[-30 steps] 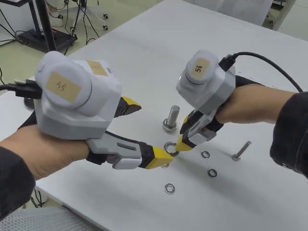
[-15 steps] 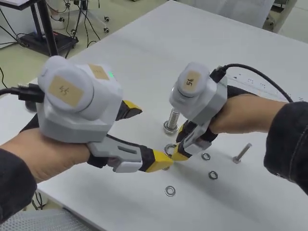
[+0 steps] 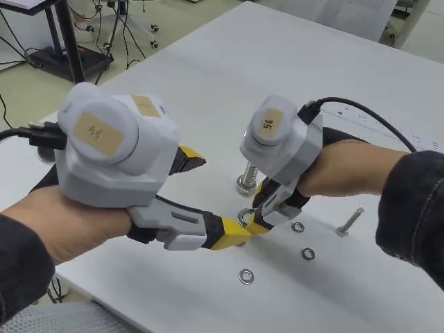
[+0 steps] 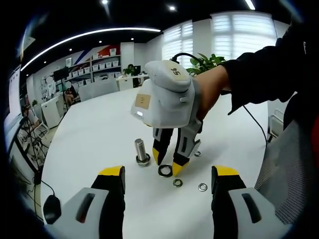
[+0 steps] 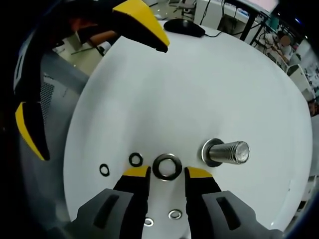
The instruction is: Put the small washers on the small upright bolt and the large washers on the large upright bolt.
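The right gripper [image 3: 254, 219] is now reaching in closer than a moment ago, with its jaws sitting a little apart on both sides of the large washer [image 5: 167, 167]. I cannot tell if it is squeezing the washer yet. The washer is still lying flat on the table [image 3: 312, 83], just beside the large upright bolt [image 5: 227, 152], so it looks like it is only about to be picked up. The left gripper [image 3: 211, 195] is waiting near the bolt, jaws wide apart and holding nothing.
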{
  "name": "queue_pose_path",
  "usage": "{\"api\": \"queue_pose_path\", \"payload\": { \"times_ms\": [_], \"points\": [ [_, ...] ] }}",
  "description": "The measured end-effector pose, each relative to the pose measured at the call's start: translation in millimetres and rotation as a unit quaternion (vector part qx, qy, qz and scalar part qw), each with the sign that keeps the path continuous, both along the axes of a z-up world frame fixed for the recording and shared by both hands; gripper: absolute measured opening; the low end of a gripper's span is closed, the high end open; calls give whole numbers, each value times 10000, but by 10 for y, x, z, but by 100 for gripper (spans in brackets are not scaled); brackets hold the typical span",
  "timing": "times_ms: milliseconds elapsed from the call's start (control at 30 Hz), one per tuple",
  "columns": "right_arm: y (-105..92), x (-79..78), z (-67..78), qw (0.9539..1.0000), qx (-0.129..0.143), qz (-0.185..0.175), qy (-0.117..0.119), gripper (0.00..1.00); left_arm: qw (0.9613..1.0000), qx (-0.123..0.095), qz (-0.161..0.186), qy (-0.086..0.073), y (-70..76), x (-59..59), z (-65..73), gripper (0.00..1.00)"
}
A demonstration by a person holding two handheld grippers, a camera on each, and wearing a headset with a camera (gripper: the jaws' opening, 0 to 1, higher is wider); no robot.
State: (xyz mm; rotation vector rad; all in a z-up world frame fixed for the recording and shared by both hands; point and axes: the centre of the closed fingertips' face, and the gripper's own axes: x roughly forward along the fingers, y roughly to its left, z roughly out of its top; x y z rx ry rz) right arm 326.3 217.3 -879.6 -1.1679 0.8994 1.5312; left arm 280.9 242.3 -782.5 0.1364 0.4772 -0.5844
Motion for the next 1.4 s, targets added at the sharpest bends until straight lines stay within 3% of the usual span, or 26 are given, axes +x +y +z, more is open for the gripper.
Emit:
{"api": "queue_pose_path", "payload": {
  "times_ms": [200, 400, 1400],
  "points": [
    [5, -3, -2, 10000, -21, 18, -32, 28, 9999, 146, 50, 16, 36, 1, -31, 70],
    [2, 2, -8, 10000, -19, 9, -31, 28, 9989, 465, 48, 86, 65, -15, -114, 70],
    [7, 19, -11, 9998, -128, -112, -91, 22, 9992, 379, 56, 108, 69, -2, -99, 70]
  ]
}}
